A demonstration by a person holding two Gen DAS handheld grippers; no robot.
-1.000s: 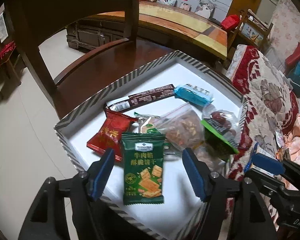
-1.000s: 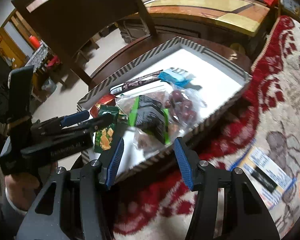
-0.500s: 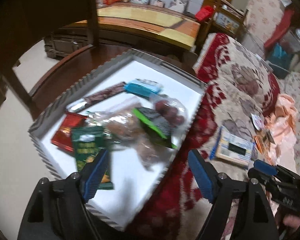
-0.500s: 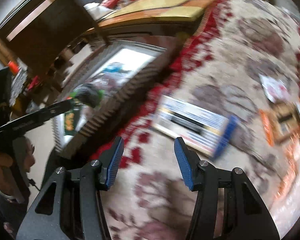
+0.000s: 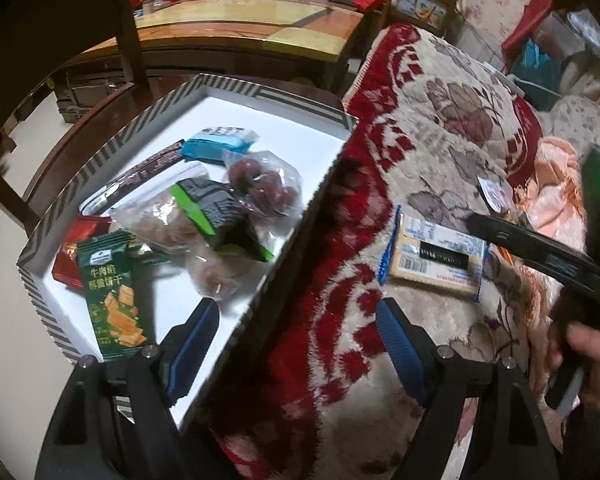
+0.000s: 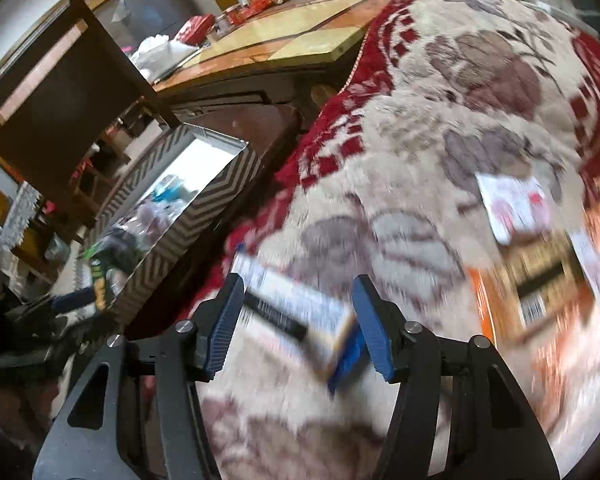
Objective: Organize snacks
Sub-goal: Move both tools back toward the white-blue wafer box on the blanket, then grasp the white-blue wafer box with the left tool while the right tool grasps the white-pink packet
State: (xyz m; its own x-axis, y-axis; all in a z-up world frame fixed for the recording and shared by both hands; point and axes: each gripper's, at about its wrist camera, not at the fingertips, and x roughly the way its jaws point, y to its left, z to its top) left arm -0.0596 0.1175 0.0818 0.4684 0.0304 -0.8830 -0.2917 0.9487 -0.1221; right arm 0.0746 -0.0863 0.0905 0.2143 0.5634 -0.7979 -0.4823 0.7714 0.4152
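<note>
A white tray with a striped rim (image 5: 228, 84) sits on a wooden chair and holds several snacks: a green cracker packet (image 5: 114, 292), a red packet (image 5: 70, 252), a blue packet (image 5: 216, 144), a bag of red dates (image 5: 264, 188). My left gripper (image 5: 296, 344) is open and empty over the tray's near edge. A white and blue snack packet (image 5: 432, 256) lies on the blanket. In the right wrist view this packet (image 6: 300, 316) lies between the open fingers of my right gripper (image 6: 300, 320), not gripped. The tray's rim (image 6: 196, 208) shows at left.
A red and beige flowered blanket (image 5: 440, 112) covers the sofa. More packets lie on it: a white and red one (image 6: 512, 204) and an orange one (image 6: 536, 288). A wooden coffee table (image 5: 252, 24) stands behind. The dark chair back (image 6: 60, 92) rises at left.
My left gripper has swung right from the tray toward the blanket. My right gripper has moved from the tray onto the blanket and now straddles the white and blue packet.
</note>
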